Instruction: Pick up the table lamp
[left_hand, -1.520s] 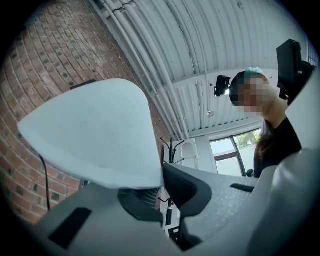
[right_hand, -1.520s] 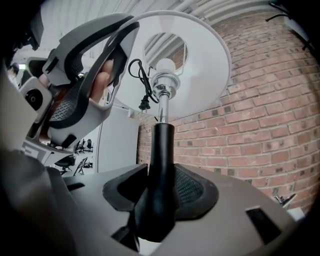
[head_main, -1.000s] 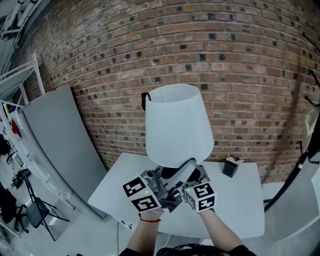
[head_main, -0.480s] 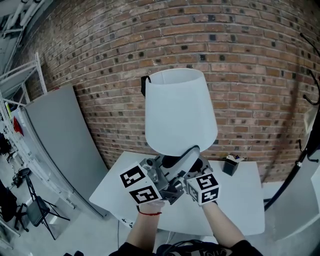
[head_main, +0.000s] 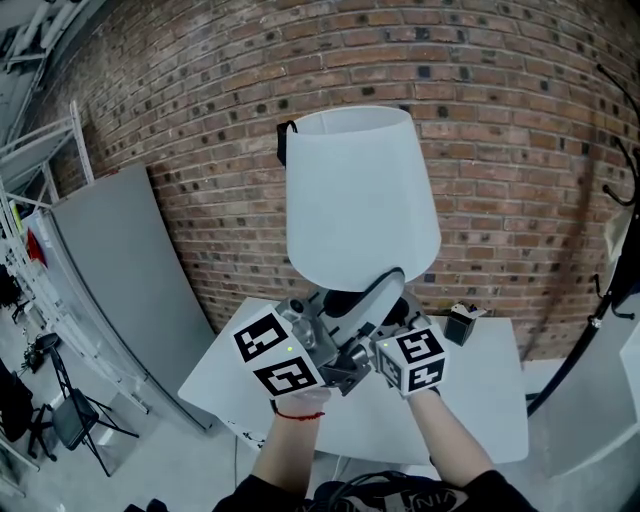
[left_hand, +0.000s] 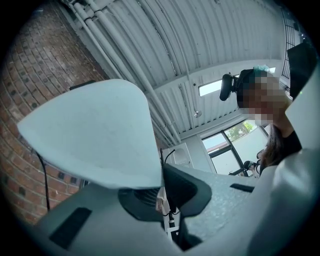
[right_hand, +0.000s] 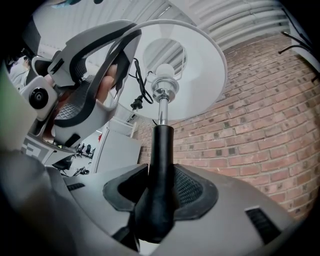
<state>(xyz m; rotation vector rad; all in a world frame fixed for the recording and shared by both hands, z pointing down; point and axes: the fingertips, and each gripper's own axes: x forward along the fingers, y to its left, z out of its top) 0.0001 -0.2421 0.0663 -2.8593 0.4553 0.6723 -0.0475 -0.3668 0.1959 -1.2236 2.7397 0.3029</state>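
We have the table lamp (head_main: 360, 200) upright in front of us over the bench (head_main: 480, 400). The right gripper (right_hand: 161, 185) has its fingers clamped on the black stem (right_hand: 161, 150) just below the bulb socket. The left gripper (left_hand: 167, 200) sits close beside it under the shade (left_hand: 95, 135), fingers drawn almost together, and we cannot tell whether they pinch anything. The lamp's foot is hidden behind our grippers, so we only judge it to be off the bench. To lift well, we should keep the stem vertical and both hands level with each other, since the wide shade makes the top heavy and likely to tip. The loose cord (right_hand: 140, 80) and its plug dangle by the left fingers and could snag. The brick wall (head_main: 500, 150) stands near behind the shade, so room lies upward and toward us. A small black box (head_main: 460, 328) sits at the bench's far edge, a grey panel (head_main: 110, 270) leans to the left, and a black stand (head_main: 590, 340) curves at the right.
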